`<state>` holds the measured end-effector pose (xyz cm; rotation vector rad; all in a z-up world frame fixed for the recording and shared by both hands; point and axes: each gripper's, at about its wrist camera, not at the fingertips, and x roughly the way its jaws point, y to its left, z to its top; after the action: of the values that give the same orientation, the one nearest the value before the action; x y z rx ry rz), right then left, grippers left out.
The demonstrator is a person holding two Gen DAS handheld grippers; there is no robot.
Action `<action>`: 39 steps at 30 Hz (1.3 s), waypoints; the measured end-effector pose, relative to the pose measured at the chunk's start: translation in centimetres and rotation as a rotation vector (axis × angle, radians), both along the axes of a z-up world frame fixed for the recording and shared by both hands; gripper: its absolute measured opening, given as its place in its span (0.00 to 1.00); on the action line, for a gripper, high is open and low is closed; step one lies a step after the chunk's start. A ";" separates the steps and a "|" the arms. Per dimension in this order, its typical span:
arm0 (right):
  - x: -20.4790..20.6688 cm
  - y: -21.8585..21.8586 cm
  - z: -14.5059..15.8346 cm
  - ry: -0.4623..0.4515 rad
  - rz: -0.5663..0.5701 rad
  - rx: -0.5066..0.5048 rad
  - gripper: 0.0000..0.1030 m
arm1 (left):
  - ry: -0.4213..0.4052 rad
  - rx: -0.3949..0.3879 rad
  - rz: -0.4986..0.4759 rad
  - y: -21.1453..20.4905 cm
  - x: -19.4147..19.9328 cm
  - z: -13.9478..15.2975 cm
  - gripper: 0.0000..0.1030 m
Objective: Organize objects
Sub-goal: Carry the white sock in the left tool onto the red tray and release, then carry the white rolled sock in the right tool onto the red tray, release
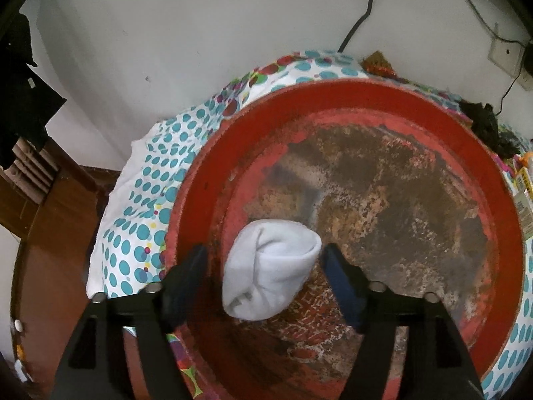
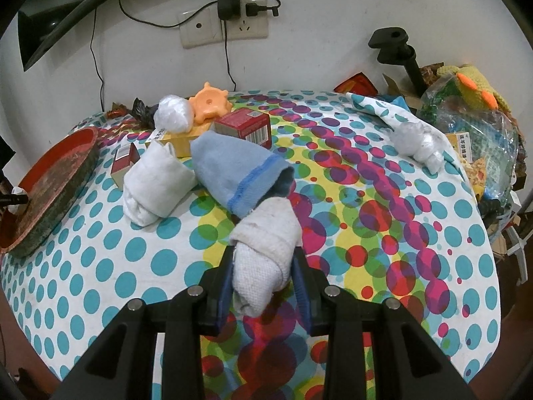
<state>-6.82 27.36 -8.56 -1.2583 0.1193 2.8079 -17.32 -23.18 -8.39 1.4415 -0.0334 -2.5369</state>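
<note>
In the left wrist view a rolled white sock (image 1: pixel 269 270) lies inside a worn red round tray (image 1: pixel 513 233). My left gripper (image 1: pixel 263 253) is open, its fingers on either side of the sock and apart from it. In the right wrist view my right gripper (image 2: pixel 263 256) is shut on a rolled off-white sock (image 2: pixel 266 250) over the dotted tablecloth. A light blue rolled sock (image 2: pixel 233 170) and a white rolled sock (image 2: pixel 156 186) lie just beyond. The red tray (image 2: pixel 60 173) sits at the left edge.
Red boxes (image 2: pixel 243 126), a yellow box, an orange plastic wheel (image 2: pixel 210 103) and a white plastic bundle (image 2: pixel 173 113) stand at the back. A clear-wrapped bundle (image 2: pixel 416 143) and bags (image 2: pixel 473 116) lie at the right. The wall has sockets and cables.
</note>
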 end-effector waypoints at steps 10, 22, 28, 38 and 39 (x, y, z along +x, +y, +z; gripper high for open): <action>0.7 -0.3 0.7 0.010 -0.003 0.025 0.32 | 0.073 0.024 -0.007 0.7 3.3 1.9 0.89; 1.0 -3.3 2.8 0.033 0.041 0.066 0.32 | 0.140 -0.035 0.086 0.9 9.1 3.7 0.97; 0.5 -7.1 4.6 0.058 0.115 0.080 0.32 | 0.163 -0.002 0.088 0.4 10.4 3.8 0.98; -1.3 -15.2 6.0 0.079 0.261 0.065 0.32 | 0.180 0.038 0.153 -1.8 11.3 3.7 0.98; -1.5 -16.1 5.9 0.075 0.277 0.061 0.32 | 0.180 0.033 0.159 -2.1 11.3 3.6 0.99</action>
<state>-8.32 11.26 -2.66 -1.2429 -0.1480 3.0639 -6.02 -25.24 -4.81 1.1706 0.1477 -2.5341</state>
